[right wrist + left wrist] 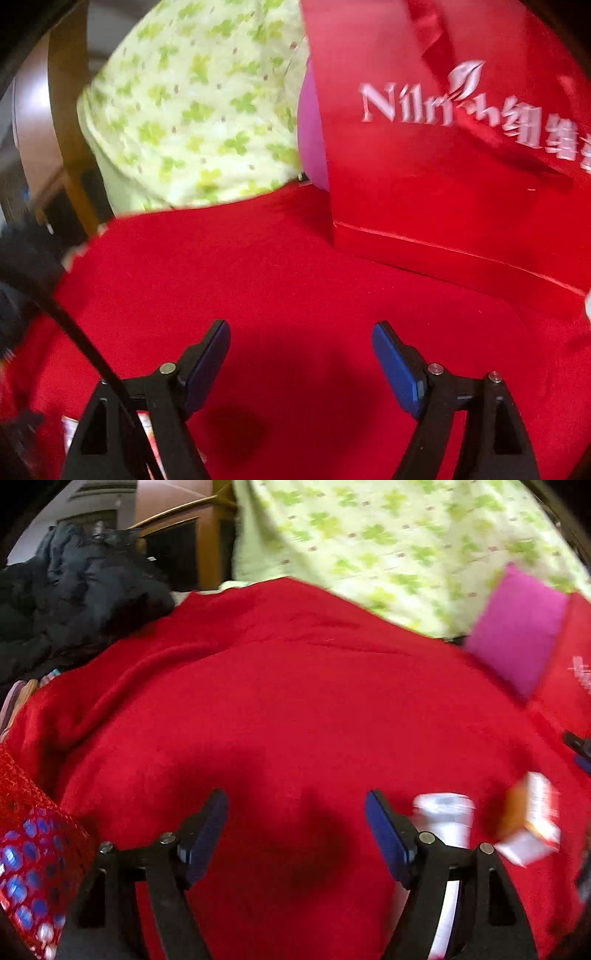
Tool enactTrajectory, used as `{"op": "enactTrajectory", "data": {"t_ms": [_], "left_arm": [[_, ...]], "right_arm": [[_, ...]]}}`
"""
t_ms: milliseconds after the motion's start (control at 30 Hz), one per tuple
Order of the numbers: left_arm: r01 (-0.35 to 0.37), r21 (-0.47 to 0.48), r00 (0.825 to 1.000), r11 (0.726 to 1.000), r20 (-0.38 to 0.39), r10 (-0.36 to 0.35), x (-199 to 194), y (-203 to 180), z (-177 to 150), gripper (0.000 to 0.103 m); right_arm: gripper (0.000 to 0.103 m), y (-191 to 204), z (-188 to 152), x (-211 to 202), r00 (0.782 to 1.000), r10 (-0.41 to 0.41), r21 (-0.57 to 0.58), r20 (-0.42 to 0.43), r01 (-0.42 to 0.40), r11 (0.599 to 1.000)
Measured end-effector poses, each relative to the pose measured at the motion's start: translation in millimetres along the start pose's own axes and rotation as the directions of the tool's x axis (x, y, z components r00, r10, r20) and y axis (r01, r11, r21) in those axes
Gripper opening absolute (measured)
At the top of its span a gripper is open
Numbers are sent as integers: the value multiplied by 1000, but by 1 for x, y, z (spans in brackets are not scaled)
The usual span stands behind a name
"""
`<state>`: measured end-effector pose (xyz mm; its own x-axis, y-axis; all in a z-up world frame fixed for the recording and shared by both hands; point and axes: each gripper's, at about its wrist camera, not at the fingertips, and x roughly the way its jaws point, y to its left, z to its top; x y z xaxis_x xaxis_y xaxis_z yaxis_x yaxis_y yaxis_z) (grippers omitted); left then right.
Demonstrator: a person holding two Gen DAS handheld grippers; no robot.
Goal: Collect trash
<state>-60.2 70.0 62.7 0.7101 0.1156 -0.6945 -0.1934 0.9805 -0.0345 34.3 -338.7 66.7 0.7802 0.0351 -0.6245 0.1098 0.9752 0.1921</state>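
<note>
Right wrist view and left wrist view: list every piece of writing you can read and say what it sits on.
"Nilri": white Latin letters on the red paper bag, under a leaf logo; the last letters are smeared.
Chinese characters after them on the same bag: too blurred to read.
Small red and orange carton: printing blurred, unreadable.
White bottle: no legible label.
Nothing else carries text.

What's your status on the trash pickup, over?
Left gripper open, empty; right gripper open, empty. White bottle and small carton on the red blanket. Red bag upright. Nothing in the way.
</note>
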Motion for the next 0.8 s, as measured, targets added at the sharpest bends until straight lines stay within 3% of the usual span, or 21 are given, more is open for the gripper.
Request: {"op": "enactTrajectory", "data": {"t_ms": [100,167,200,267,300,367,533,600,733,800], "left_arm": [[-31,-1,999,1000,17,31,26,8,-6,77],[-18,4,999,1000,-32,18,47,12,-10,80],[-22,8,998,1000,-67,22,54,14,-10,83],[-36,34,997,999,-60,38,51,7,-10,95],[-82,57,994,995,-66,86,54,3,-14,97],[-136,70,988,988,-60,140,52,2,-14,103],[-243,106,969,964,-21,247,50,-12,-19,103],[-235,101,971,967,-27,239,56,-15,-16,103],[-90,-13,993,996,-72,89,65,14,-13,103],[-65,-15,997,998,-52,64,60,14,-18,103]], "right_arm": [[82,-5,-10,40,991,-61,-61,-122,54,997],[83,-3,-25,69,964,-106,-106,-245,82,991],[87,-5,-26,66,970,-114,-112,-213,91,989],[96,-7,-22,66,961,-154,-110,-231,132,985],[101,-9,-22,66,959,-164,-103,-233,143,984],[102,-11,-21,64,955,-175,-102,-240,154,983],[102,-21,-23,56,967,-121,-63,-222,110,992],[102,-18,-23,52,966,-136,-77,-221,122,990],[102,-21,-28,49,966,-132,-73,-221,118,990],[102,-23,-30,48,966,-135,-77,-221,121,990]]}}
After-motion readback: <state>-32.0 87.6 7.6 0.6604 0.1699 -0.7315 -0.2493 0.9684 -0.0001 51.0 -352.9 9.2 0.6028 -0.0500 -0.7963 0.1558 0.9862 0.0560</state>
